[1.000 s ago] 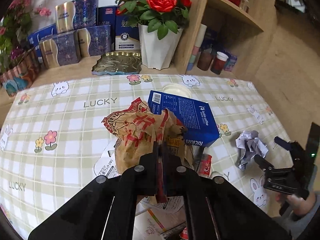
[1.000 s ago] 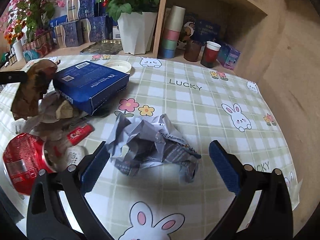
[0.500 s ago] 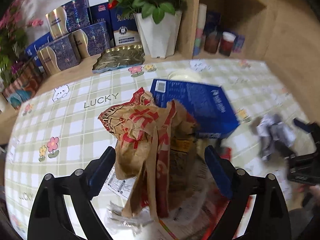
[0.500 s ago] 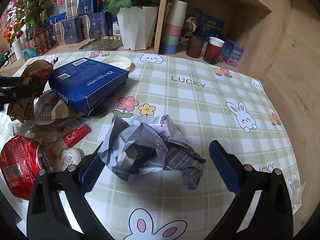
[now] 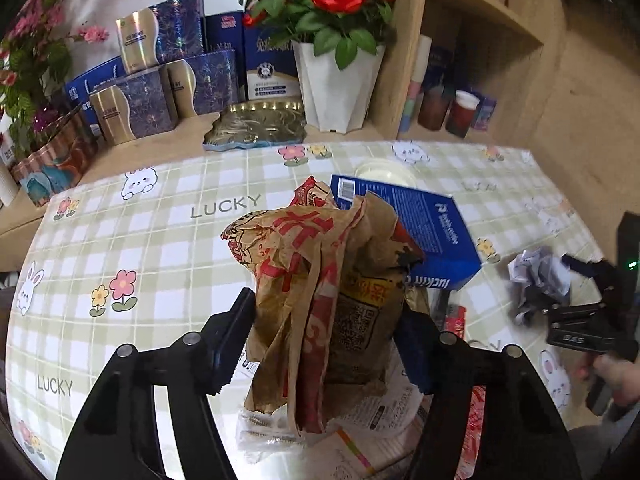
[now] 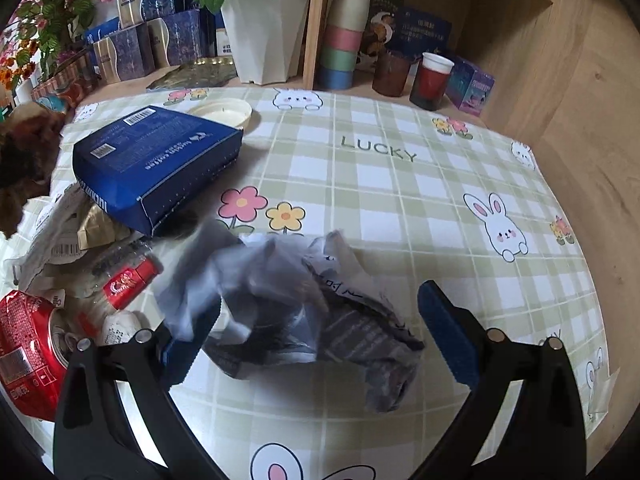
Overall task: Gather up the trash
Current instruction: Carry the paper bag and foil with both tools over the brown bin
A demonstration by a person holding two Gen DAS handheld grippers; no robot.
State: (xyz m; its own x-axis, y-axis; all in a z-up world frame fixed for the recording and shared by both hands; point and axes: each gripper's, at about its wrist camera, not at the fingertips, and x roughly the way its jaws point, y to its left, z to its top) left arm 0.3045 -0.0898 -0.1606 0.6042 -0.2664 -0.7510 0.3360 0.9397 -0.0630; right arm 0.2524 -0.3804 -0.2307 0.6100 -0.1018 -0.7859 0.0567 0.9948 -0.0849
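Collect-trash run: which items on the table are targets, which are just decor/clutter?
Trash:
- brown paper bag
- crumpled grey paper
- blue coffee box
- crushed red can
- red sachet
- torn wrappers

Lying about:
- rose pot
- gift boxes
- stacked cups
- white lid: unclear

"LUCKY" printed on checked tablecloth [image 6: 378, 150] (repeated in several spots). Blue box [image 6: 160, 160]: "luckin coffee", barcode. Brown paper bag [image 5: 320, 300]: QR code.

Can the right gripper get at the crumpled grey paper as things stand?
Probably yes: the right gripper already straddles the crumpled grey paper, jaws closing in, nothing between pads and paper; the blue box sits clear.
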